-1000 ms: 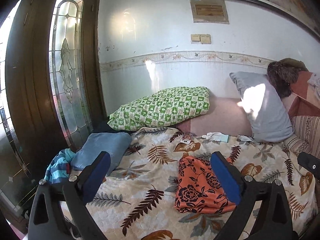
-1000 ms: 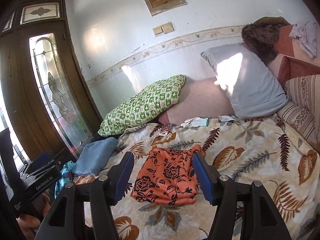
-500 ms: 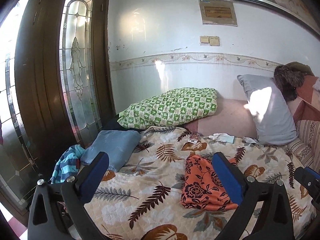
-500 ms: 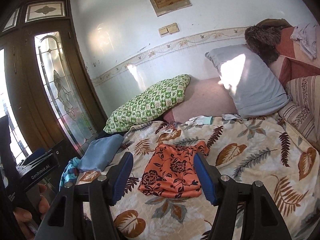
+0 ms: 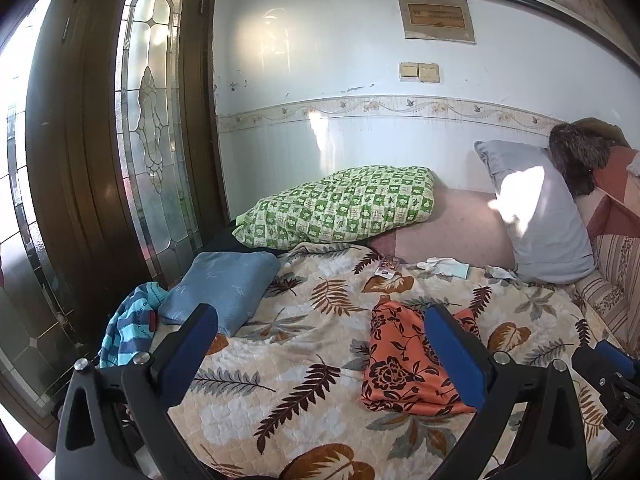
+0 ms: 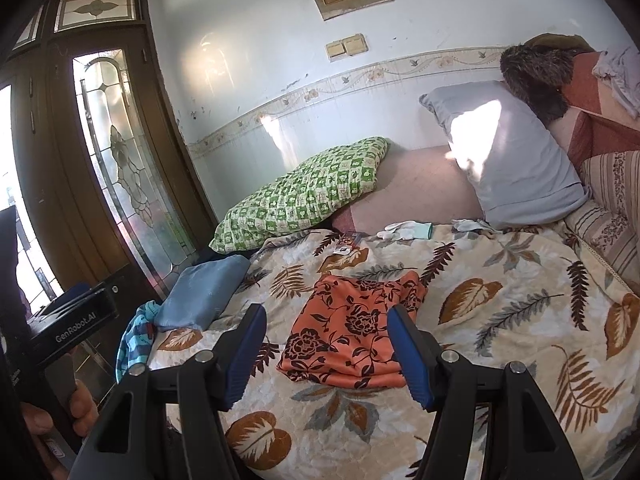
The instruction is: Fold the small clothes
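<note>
Striped blue garment [image 5: 132, 330]: far left, hanging at the bed's edge; a careless pull could drop it to the floor. Blue folded cloth [image 5: 224, 286]: beside it. Left claw [image 5: 320, 344]: spread, empty, above the leaf-print bedspread [image 5: 304, 368]. Orange floral garment [image 6: 352, 332]: mid-bed, folded, loose layers could slide apart if nudged. Right claw [image 6: 326, 344]: spread, empty, just short of it.
</note>
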`<control>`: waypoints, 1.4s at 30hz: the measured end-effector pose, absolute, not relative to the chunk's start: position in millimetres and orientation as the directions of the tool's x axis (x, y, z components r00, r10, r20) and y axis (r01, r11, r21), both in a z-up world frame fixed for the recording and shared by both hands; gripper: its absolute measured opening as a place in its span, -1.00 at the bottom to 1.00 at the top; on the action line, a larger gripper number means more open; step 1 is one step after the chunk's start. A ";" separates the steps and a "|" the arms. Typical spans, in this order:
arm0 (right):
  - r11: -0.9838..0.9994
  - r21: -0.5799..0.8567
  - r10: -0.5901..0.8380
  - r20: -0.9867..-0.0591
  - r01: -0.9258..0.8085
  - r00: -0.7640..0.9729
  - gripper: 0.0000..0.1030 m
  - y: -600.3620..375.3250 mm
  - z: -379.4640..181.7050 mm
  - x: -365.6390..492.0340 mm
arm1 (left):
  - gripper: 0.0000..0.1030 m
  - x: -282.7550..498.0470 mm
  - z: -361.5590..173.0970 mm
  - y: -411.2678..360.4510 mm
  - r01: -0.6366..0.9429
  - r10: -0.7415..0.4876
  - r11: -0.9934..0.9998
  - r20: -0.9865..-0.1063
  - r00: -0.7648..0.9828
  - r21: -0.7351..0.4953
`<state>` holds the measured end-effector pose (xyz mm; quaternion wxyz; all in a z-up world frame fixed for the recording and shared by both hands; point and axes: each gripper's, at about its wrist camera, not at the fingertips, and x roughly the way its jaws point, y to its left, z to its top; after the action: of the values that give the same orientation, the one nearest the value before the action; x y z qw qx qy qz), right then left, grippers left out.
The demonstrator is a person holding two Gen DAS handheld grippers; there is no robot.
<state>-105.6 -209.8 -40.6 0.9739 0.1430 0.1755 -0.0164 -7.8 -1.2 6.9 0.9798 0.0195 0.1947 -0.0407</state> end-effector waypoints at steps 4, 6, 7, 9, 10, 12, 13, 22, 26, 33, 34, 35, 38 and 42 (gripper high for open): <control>0.959 0.274 0.026 -0.356 0.078 0.934 0.29 -208.1 -45.0 -102.4 | 0.99 -7.3 5.4 -0.2 0.092 -0.076 0.995 -0.385 0.920 0.025; 0.960 0.270 0.028 -0.361 0.075 0.932 0.29 -206.2 -46.1 -101.2 | 0.99 -7.4 5.5 0.4 0.095 -0.079 0.995 -0.385 0.920 0.022; 0.960 0.269 0.029 -0.362 0.074 0.932 0.29 -205.1 -46.6 -101.1 | 0.99 -7.3 5.5 0.7 0.095 -0.080 0.995 -0.384 0.920 0.022; 0.961 0.266 0.030 -0.363 0.072 0.931 0.29 -203.6 -46.7 -100.6 | 0.99 -6.7 6.0 1.6 0.098 -0.082 0.995 -0.385 0.919 0.022; 0.961 0.266 0.031 -0.364 0.072 0.931 0.29 -203.1 -47.0 -100.2 | 0.99 -6.9 5.4 1.2 0.100 -0.084 0.995 -0.383 0.920 0.021; 0.962 0.265 0.031 -0.364 0.072 0.931 0.29 -202.8 -46.7 -100.1 | 0.99 -7.3 6.9 1.7 0.104 -0.088 0.994 -0.381 0.921 0.022; 0.962 0.265 0.030 -0.364 0.073 0.931 0.29 -202.4 -46.7 -100.1 | 0.99 -7.6 7.0 0.9 0.108 -0.091 0.994 -0.380 0.921 0.024; 0.964 0.257 0.033 -0.362 0.066 0.931 0.29 -197.1 -45.7 -98.9 | 0.99 -13.0 8.8 2.2 0.117 -0.103 0.993 -0.372 0.923 0.015; 0.968 0.244 0.031 -0.356 0.061 0.934 0.29 -194.6 -43.2 -98.2 | 0.99 -16.3 10.4 5.1 0.122 -0.110 0.992 -0.363 0.925 0.011; 0.974 0.222 0.029 -0.349 0.053 0.937 0.29 -186.4 -40.5 -97.7 | 0.99 -15.7 11.1 8.4 0.126 -0.116 0.992 -0.356 0.927 0.005; 0.974 0.219 0.029 -0.350 0.052 0.936 0.29 -185.3 -40.7 -97.4 | 0.99 -15.5 10.8 8.7 0.127 -0.117 0.992 -0.356 0.927 0.004; 0.975 0.216 0.029 -0.350 0.051 0.936 0.29 -184.1 -40.8 -97.6 | 0.99 -14.7 10.3 9.4 0.130 -0.120 0.992 -0.357 0.926 0.002; 0.976 0.211 0.030 -0.352 0.048 0.936 0.29 -181.7 -40.7 -95.9 | 0.99 -14.9 8.3 10.6 0.132 -0.125 0.991 -0.358 0.925 -0.005; 0.980 0.195 0.030 -0.359 0.043 0.933 0.29 -176.0 -42.2 -92.8 | 0.99 -15.0 8.1 11.5 0.133 -0.126 0.991 -0.358 0.925 -0.005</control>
<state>-92.8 -176.0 -42.2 0.9779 0.1002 0.1834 -0.0033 -15.0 11.5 8.1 0.9811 0.0094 0.1817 -0.0658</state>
